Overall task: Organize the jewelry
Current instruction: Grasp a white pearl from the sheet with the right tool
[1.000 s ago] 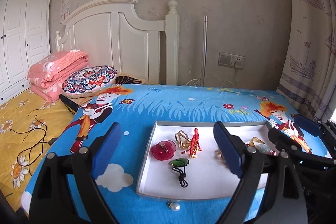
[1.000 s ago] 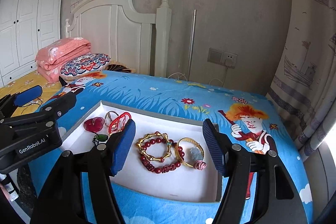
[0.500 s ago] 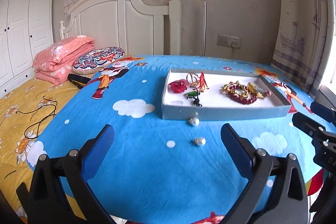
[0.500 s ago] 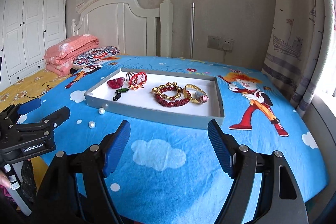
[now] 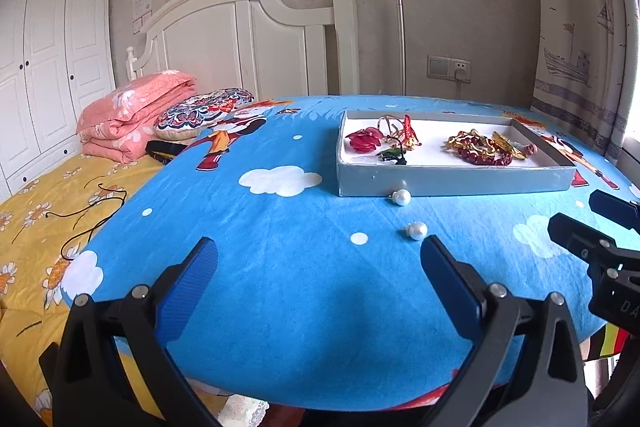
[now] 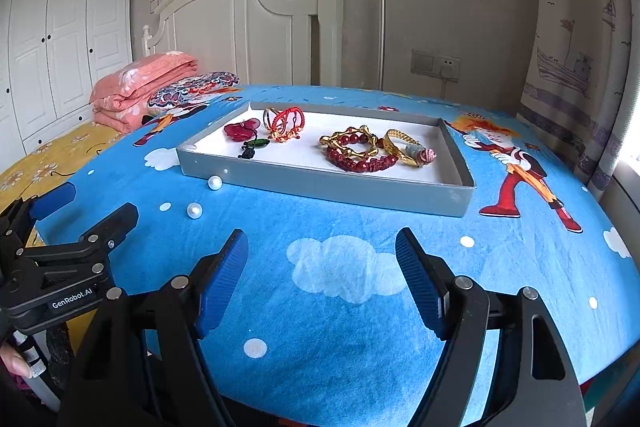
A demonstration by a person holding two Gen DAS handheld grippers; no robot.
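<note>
A grey tray (image 5: 452, 179) (image 6: 328, 187) with a white floor lies on the blue cartoon cloth. Inside it are a red flower piece (image 6: 239, 129), a green pendant on a black cord (image 6: 256, 146), red cord rings (image 6: 289, 119), red bead bracelets (image 6: 356, 159) and a gold bangle (image 6: 400, 147). Two pearls lie on the cloth outside the tray: one (image 5: 402, 197) (image 6: 215, 182) against its front wall, the other (image 5: 417, 230) (image 6: 195, 211) nearer me. My left gripper (image 5: 320, 267) is open and empty, well short of the pearls. My right gripper (image 6: 322, 259) is open and empty too, over a white cloud print.
A white headboard (image 5: 256, 39), a folded pink quilt (image 5: 132, 115) and a patterned cushion (image 5: 204, 109) sit at the far left. A yellow flowered sheet (image 5: 48, 211) with a black cord lies left. A curtain (image 6: 576, 67) hangs at the right, a wardrobe (image 6: 60, 39) at the left.
Both grippers have pulled back from over the tray and sunk lower, so the tray now lies far ahead. Both jaws stand a little wider than a second ago.
</note>
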